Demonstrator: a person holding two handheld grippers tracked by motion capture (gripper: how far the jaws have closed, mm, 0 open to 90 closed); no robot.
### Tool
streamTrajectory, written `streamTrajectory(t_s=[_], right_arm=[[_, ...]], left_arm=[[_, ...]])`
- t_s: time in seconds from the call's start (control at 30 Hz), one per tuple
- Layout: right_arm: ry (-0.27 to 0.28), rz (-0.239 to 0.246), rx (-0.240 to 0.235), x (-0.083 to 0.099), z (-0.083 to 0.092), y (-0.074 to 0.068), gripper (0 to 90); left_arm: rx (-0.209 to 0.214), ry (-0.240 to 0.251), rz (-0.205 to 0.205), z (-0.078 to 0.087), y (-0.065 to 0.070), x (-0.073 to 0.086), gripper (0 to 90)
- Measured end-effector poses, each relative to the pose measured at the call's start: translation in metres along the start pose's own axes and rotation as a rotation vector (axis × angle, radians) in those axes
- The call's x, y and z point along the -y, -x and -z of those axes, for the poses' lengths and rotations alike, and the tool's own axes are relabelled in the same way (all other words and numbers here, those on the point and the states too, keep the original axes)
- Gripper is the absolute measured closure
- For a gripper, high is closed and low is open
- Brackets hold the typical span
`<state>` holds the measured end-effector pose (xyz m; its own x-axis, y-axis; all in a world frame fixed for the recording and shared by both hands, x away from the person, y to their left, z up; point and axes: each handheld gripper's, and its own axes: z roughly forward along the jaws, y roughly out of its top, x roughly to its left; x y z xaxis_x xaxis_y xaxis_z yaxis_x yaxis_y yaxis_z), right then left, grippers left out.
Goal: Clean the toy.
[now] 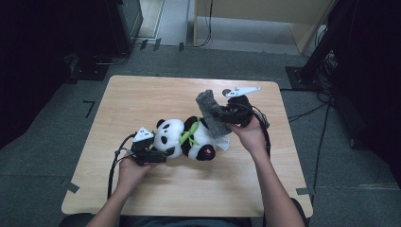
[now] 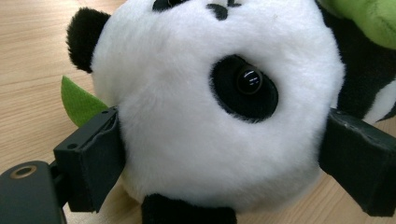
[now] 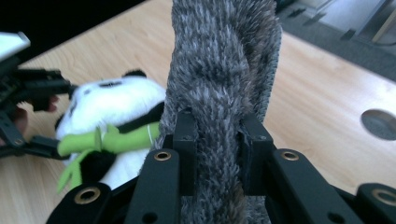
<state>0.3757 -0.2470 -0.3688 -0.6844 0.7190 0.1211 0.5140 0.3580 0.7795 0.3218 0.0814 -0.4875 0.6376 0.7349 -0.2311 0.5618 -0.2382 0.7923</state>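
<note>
The right gripper's [image 3: 217, 154] fingers pinch a grey furry cloth [image 3: 224, 70], held above the tabletop [image 1: 189, 189]. The left gripper's [image 2: 219, 154] fingers clamp the head of the panda plush [image 2: 210, 102], lying mid-tabletop beside the cloth.

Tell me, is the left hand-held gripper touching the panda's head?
Touching: in the left gripper view, both black pads press into the toy panda's white head.

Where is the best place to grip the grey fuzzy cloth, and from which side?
Probably its middle stretch, from its long edge, as the right gripper does now. The grey cloth is a long, soft strip that bunches narrow enough for the jaws. That hold keeps it above the panda, whose head sits in the left gripper.
</note>
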Motion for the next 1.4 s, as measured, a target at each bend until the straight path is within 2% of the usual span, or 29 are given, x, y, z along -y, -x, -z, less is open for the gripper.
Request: streamTrajectory(t_s=[0.1, 0.23, 0.53, 0.8, 0.9, 1.07, 1.17, 1.3, 1.4], right_arm=[[-0.035, -0.003, -0.004, 0.003, -0.01, 0.0, 72.2], [-0.029, 0.018, 0.016, 0.007, -0.011, 0.001, 72.0], [-0.036, -0.039, 0.022, 0.016, -0.006, 0.014, 73.0], [-0.052, -0.115, 0.015, 0.027, -0.001, 0.032, 73.9], [-0.038, -0.135, 0.015, 0.034, 0.0, 0.037, 74.2], [-0.075, -0.177, 0.017, 0.043, -0.005, 0.047, 74.3], [-0.103, -0.192, 0.01, 0.047, -0.011, 0.048, 74.6], [-0.116, -0.188, 0.004, 0.05, -0.017, 0.048, 75.2], [-0.095, -0.201, 0.013, 0.049, -0.011, 0.05, 75.1]], left_arm=[[-0.001, -0.001, 0.002, 0.0, 0.0, 0.0, 7.3], [-0.001, -0.002, 0.003, 0.0, -0.001, 0.0, 7.3], [0.0, -0.007, 0.003, 0.0, -0.001, -0.001, 7.4], [0.001, -0.008, 0.004, 0.0, -0.001, -0.001, 7.4], [0.002, -0.009, 0.004, 0.0, -0.001, -0.001, 7.4], [0.003, -0.01, 0.005, 0.0, -0.001, -0.001, 7.4], [0.004, -0.011, 0.004, 0.0, -0.001, 0.0, 7.4], [0.005, -0.011, 0.003, 0.0, -0.001, 0.0, 7.4], [0.005, -0.012, 0.002, 0.0, -0.001, -0.001, 7.4]])
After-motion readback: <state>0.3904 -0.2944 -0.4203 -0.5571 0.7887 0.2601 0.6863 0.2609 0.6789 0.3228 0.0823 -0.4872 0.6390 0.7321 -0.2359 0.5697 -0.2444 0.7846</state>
